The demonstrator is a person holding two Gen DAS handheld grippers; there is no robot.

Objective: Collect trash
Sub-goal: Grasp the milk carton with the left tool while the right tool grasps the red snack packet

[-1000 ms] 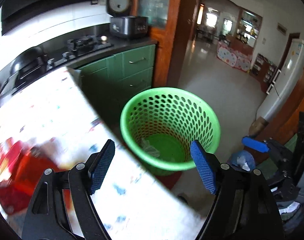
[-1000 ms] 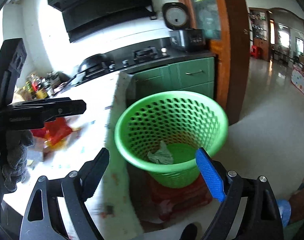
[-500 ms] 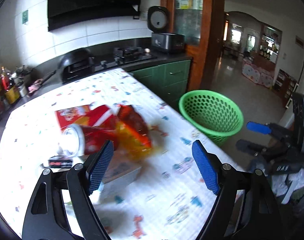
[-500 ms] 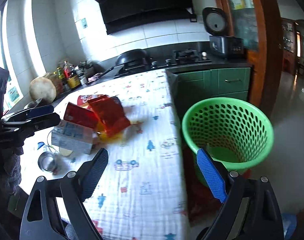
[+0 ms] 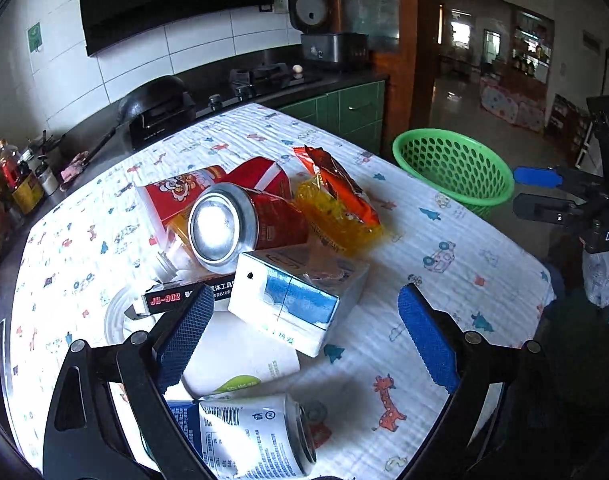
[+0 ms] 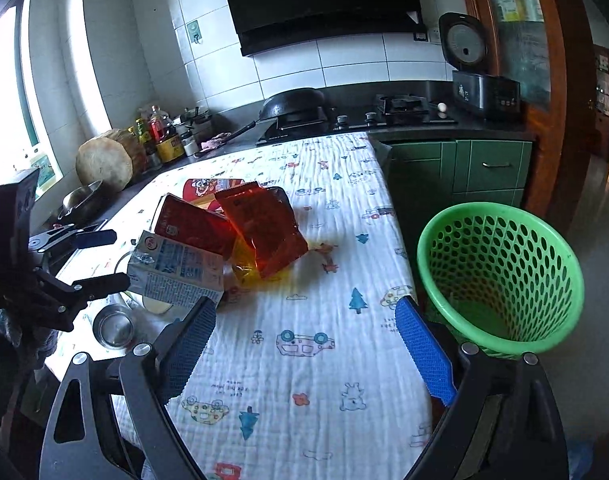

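A pile of trash lies on the table's patterned cloth (image 5: 456, 264): a red can (image 5: 240, 224) on its side, a blue-white carton (image 5: 300, 300), an orange snack bag (image 5: 336, 204), a blue-white can (image 5: 248, 436) and a black box (image 5: 184, 296). My left gripper (image 5: 304, 340) is open and empty, just above the carton. My right gripper (image 6: 304, 344) is open and empty over the cloth, between the pile (image 6: 224, 236) and the green basket (image 6: 500, 276). The basket also shows in the left wrist view (image 5: 452, 168).
A counter with a stove (image 6: 400, 108), a wok (image 6: 292, 100), a rice cooker (image 6: 476, 76) and bottles (image 6: 156, 136) runs behind the table. Green cabinets (image 6: 464, 168) stand beside the basket. A steel bowl (image 6: 112, 324) lies near the table's left edge.
Both grippers have swung away from the basket to the table. The left one has come down close over the trash pile. Both stay open.
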